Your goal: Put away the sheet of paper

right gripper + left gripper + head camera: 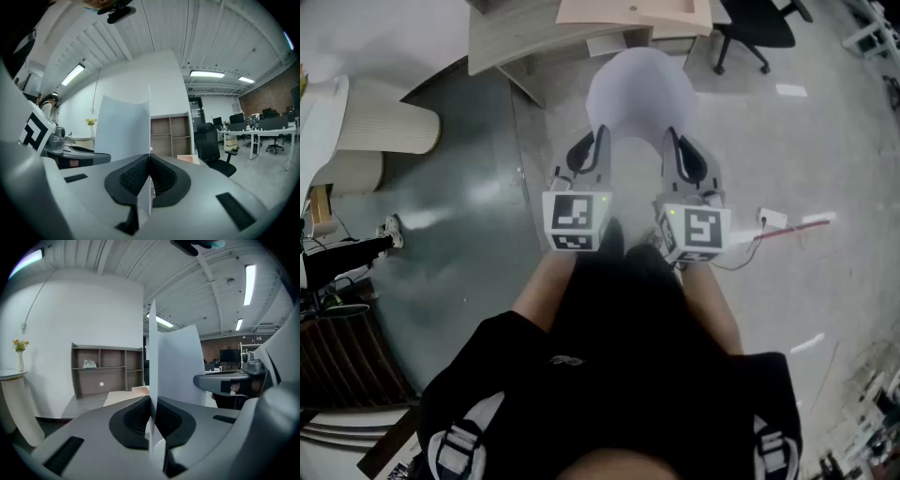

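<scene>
Shelf unit: open compartments, with a small pale item in the upper left one. Sheet of paper is held in the air in front of the shelf unit, bowed. Left hand-held gripper is clenched on one edge of the sheet, and right hand-held gripper is clenched on the opposite edge.

no legible txt, no readable labels

The right gripper has its jaws clamped on the sheet of paper.
</scene>
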`<state>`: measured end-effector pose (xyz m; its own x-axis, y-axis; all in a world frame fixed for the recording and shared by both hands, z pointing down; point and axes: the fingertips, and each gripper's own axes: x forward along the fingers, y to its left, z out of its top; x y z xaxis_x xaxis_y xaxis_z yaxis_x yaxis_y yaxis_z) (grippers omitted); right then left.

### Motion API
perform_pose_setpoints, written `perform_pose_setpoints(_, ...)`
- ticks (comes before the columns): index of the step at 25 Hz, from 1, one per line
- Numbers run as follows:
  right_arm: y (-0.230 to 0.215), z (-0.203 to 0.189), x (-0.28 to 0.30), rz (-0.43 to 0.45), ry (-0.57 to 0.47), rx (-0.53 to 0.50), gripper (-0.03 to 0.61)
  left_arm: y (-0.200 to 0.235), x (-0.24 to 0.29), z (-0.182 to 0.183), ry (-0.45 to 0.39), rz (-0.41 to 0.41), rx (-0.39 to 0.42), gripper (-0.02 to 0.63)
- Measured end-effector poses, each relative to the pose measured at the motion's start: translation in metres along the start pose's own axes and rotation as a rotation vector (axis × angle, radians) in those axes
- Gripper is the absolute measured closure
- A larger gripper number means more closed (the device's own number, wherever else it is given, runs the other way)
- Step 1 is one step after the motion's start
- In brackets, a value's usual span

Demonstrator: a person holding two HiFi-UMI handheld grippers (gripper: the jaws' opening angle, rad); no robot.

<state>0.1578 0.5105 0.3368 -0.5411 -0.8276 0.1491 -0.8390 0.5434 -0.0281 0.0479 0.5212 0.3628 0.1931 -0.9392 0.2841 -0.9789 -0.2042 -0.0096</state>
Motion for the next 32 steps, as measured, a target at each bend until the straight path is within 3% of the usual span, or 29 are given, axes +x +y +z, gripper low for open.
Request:
perform_pose_setpoints(5,0.003,-0.012,0.004,0.013,0.036,0.016,0.561,-0.001,0.003,-0.016,0.027,-0.021,-0.004,0.568)
perform_pose_setpoints(11,0.003,-0.018,0.016,0.024,0.06,-0.041,0.561,0.004,0.022,-0.019,0.038,-0.066,-0.009,0.568)
perform_pose_setpoints(26,0.051,0.002,0.09,-0.038,0.048,-0.066,0.561,0.078,0.052,0.002,-0.01,-0.164,0.036,0.568)
perform_pose_setpoints(32,0.053,-0.006,0.095,-0.077,0.096,-0.07,0.561,0.097,0.056,-0.008,0.007,-0.185,0.007,0.568)
